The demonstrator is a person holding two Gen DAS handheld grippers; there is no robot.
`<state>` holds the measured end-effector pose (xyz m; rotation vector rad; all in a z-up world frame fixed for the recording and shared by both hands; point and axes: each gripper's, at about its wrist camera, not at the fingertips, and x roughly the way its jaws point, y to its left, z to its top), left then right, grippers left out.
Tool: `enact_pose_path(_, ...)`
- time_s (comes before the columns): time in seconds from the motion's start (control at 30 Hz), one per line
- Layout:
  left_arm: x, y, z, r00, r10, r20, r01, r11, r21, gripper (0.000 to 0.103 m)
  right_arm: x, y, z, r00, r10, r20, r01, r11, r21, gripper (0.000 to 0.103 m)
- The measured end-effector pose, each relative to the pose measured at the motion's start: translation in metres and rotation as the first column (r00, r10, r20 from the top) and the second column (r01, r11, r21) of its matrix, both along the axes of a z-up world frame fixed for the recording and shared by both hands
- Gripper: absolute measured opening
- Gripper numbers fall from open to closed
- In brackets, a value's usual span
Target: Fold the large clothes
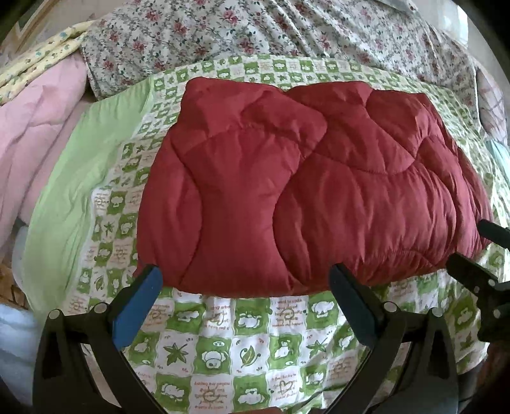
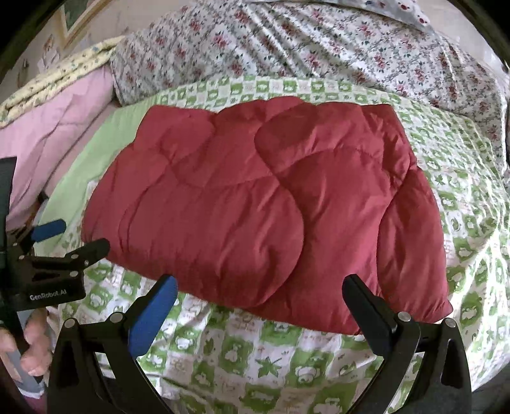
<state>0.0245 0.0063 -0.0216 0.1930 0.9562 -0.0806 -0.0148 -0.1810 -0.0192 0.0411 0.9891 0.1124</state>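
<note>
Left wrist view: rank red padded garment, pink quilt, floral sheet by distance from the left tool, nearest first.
From the left tool, open:
1. Red padded garment, dead ahead at the tips.
2. Pink quilt, far left.
3. Floral sheet, along the back.

green sheet [image 1: 242,347] bare, red quilt [image 1: 306,191] ahead
</note>
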Motion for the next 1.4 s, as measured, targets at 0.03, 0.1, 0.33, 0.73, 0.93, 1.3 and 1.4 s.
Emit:
enact_pose_path(0.03,-0.001,-0.001,0.001,1.0,-0.005,-0.002,0.005,1.0,0.006,0.103,0.0,0.001,0.001,1.0,0.008,-0.009,-0.008,1.0,-0.005,0.103)
enact_pose_path(0.1,0.0,0.0,0.004,1.0,-0.013,-0.007,0.013,1.0,0.011,0.103,-0.001,0.003,0.003,1.0,0.018,-0.02,-0.018,1.0,-0.014,0.103)
enact_pose_path(0.33,-0.003,-0.002,0.017,0.999,-0.052,-0.011,0.053,0.998,0.038,0.103,-0.002,0.006,0.018,0.998,0.048,-0.044,-0.049,0.998,-0.034,0.103)
enact_pose_path(0.73,0.004,-0.003,0.014,0.996,-0.077,-0.05,0.08,0.996,0.045,0.103,0.001,0.001,0.018,0.992,0.065,-0.106,-0.068,0.997,-0.03,0.103)
enact_pose_path(0.93,0.008,-0.003,0.013,0.996,-0.076,-0.055,0.079,0.996,0.042,0.103,0.006,0.003,0.018,0.991,0.065,-0.114,-0.069,0.997,-0.033,0.103)
enact_pose_path(1.3,0.011,-0.002,0.017,0.996,-0.072,-0.045,0.073,0.997,0.033,0.103,0.009,0.007,0.018,0.99,0.078,-0.115,-0.083,0.996,-0.039,0.103)
enact_pose_path(1.4,0.01,-0.001,0.018,0.997,-0.07,-0.043,0.071,0.997,0.031,0.103,0.009,0.007,0.018,0.99,0.077,-0.115,-0.082,0.996,-0.04,0.103)
